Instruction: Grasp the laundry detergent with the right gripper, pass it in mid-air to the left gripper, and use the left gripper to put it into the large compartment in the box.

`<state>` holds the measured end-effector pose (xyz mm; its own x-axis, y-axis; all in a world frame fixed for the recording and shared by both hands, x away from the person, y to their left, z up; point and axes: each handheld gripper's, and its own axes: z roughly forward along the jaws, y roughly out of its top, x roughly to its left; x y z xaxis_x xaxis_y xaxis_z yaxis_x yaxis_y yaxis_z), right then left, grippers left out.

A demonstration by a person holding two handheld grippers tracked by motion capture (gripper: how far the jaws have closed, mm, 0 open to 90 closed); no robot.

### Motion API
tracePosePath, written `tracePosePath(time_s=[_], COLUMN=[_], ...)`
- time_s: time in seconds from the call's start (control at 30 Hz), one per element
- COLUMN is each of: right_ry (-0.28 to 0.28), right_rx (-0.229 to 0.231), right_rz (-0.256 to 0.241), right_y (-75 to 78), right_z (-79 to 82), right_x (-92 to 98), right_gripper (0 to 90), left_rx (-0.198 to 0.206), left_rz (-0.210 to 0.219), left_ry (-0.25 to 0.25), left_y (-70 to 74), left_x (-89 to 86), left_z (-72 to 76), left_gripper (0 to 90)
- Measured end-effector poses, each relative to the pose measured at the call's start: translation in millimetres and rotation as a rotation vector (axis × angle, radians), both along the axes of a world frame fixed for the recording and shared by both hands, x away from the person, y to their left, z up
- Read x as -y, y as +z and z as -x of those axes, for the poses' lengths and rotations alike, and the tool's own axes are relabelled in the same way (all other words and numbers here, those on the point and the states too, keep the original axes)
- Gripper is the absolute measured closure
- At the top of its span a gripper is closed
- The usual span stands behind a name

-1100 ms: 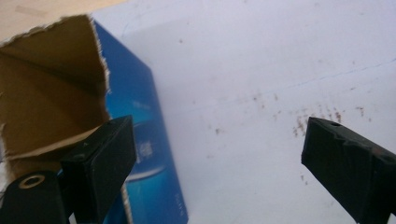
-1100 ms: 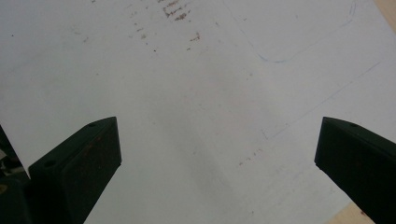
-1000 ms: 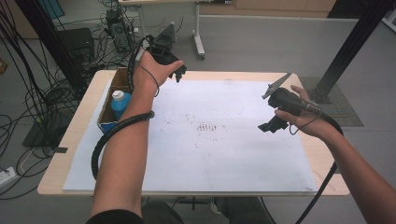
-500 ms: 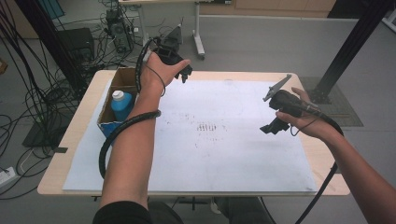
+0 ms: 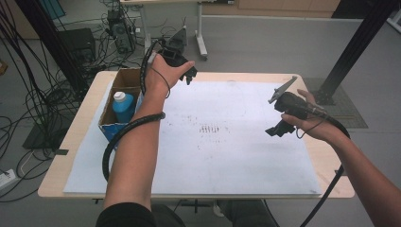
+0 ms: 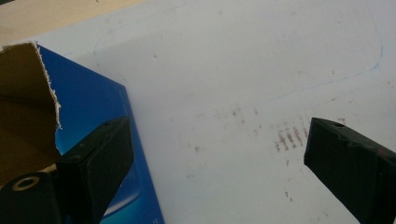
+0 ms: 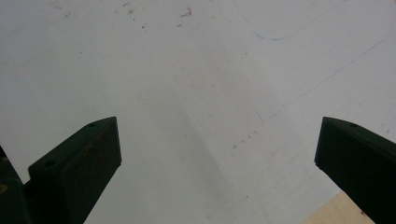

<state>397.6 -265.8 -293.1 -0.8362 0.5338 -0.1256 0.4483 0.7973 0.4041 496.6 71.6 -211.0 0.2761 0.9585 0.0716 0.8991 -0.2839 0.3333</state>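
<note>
We judge the blue bottle (image 5: 124, 108) a light, rigid plastic thing, likely smooth; we would take it below its white cap. It stands upright in the cardboard box (image 5: 108, 113) at the counter's (image 5: 85, 124) nine o'clock edge. Our left gripper (image 5: 182, 66) hovers near the box at about two o'clock from it, jaws wide and empty; the box walls crowd any approach. Our right gripper (image 5: 279, 118), also spread and empty, hangs over the white sheet (image 5: 227, 156) toward three o'clock.

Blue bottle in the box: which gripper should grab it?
Left. The left gripper is open above the table's far edge, beside the box holding the bottle. The right gripper, also open, is across the white sheet.
</note>
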Motion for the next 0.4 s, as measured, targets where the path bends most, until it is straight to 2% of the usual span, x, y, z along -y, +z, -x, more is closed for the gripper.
tracePosePath(time_s=[0.4], right_ry=[0.003], right_rx=[-0.012], right_rz=[0.007], right_y=[-7.1], right_z=[1.7], right_x=[-3.3], right_gripper=[0.4], left_rx=[-0.002], left_rz=[0.003], left_ry=[0.016], left_y=[-7.3], left_x=[-5.7], left_z=[2.7], left_gripper=[8.9])
